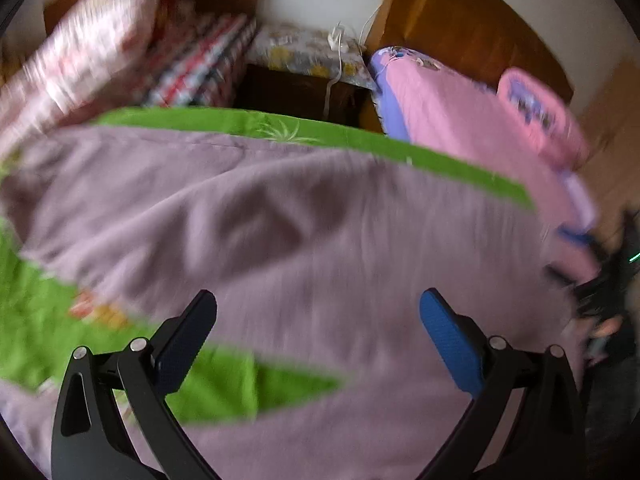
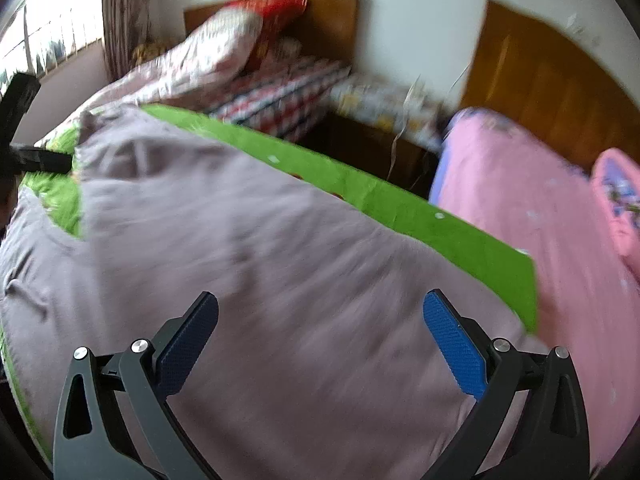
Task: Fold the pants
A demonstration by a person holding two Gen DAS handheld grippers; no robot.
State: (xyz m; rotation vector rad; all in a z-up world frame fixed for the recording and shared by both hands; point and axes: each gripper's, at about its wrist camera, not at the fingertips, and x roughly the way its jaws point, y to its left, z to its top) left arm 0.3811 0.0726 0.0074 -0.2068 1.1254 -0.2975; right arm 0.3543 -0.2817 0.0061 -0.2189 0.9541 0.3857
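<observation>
Mauve pants (image 1: 304, 216) lie spread and wrinkled on a green sheet (image 1: 224, 384); both views are blurred. My left gripper (image 1: 318, 320) is open and empty, just above the pants. The green sheet shows in a gap between two parts of the cloth by its left finger. My right gripper (image 2: 320, 320) is open and empty over the pants (image 2: 248, 248), which stretch away to the upper left. The other gripper (image 2: 36, 160) shows dark at the left edge of the right wrist view, at the pants' far end. The right gripper (image 1: 608, 288) shows blurred at the right edge of the left wrist view.
The green sheet's (image 2: 400, 204) far edge runs diagonally. Beyond a dark gap stands a second bed with a pink cover (image 2: 540, 216) and a pink pillow (image 1: 540, 112). A patterned quilt and pillows (image 2: 224, 52) lie at the headboard. A nightstand with a cable (image 1: 316, 56) stands between the beds.
</observation>
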